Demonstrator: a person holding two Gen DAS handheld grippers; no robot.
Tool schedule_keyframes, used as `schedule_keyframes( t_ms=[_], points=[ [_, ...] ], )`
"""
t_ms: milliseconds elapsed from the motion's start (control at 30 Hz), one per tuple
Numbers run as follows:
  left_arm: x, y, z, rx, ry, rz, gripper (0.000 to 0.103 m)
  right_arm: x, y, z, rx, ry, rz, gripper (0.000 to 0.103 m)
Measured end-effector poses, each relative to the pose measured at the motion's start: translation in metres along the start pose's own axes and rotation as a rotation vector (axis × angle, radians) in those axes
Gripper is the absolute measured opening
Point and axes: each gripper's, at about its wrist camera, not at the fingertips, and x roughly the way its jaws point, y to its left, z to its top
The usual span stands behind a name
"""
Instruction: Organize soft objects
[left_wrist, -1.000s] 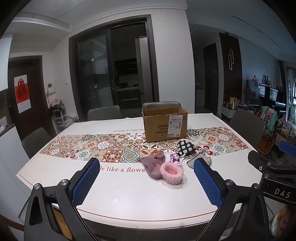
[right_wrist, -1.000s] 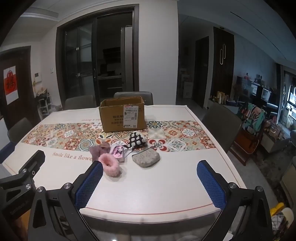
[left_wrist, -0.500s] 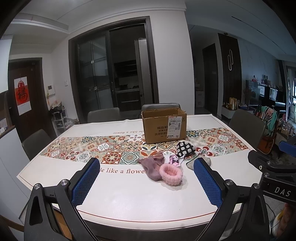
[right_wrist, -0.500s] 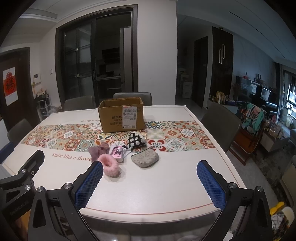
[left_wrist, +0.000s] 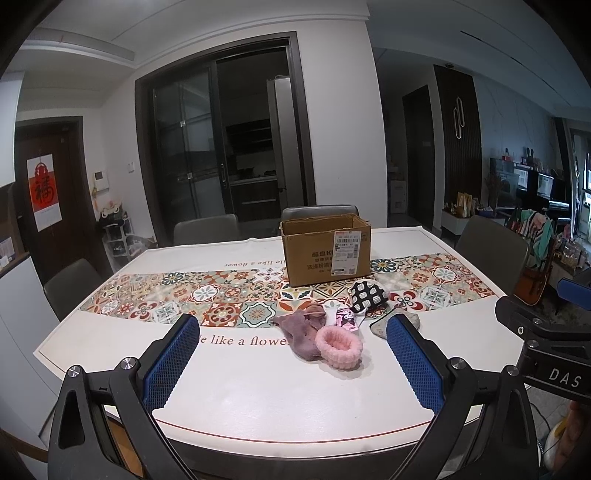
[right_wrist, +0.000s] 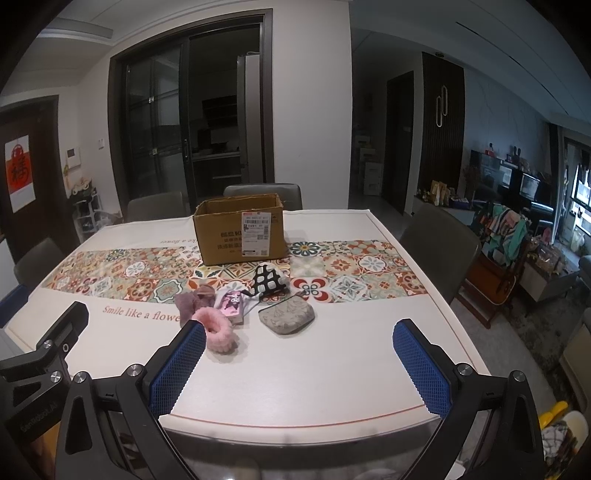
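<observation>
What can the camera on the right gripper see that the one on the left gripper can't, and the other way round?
Only the right wrist view shows the grey pouch whole; in the left view a blue finger pad hides most of it. Only the left wrist view shows the mauve cloth spread out; in the right view only part of it shows. Both show the cardboard box, the pink fuzzy band, the black-and-white item and the patterned table, with both grippers open and empty.

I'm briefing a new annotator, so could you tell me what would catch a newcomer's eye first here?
Probably the open cardboard box standing on the colourful tiled runner mid-table. Just in front of it lies a small huddle of soft things, the fluffy pink headband nearest the camera and a grey pouch to its right. Both claws, left and right, hang open at the near edge.
</observation>
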Motion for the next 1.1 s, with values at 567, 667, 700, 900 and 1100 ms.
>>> schedule_keyframes(
  t_ms=[567,667,700,900,1100],
  points=[
    [0.003,-0.011,0.004,0.015,-0.001,-0.007,0.103,0.003,-0.011,-0.002,0.011,0.003,-0.004,0.103],
    [0.004,-0.012,0.005,0.017,-0.001,-0.01,0.103,0.003,-0.012,-0.002,0.011,0.002,-0.005,0.103],
    [0.005,-0.012,0.005,0.019,-0.001,-0.011,0.103,0.003,-0.014,-0.003,0.013,0.003,-0.005,0.103],
    [0.009,-0.017,0.007,0.03,-0.001,-0.018,0.103,0.01,-0.017,-0.003,0.025,0.011,-0.012,0.103],
    [0.011,-0.018,0.005,0.034,0.001,-0.021,0.103,0.011,-0.019,-0.002,0.032,0.016,-0.017,0.103]
  ],
)
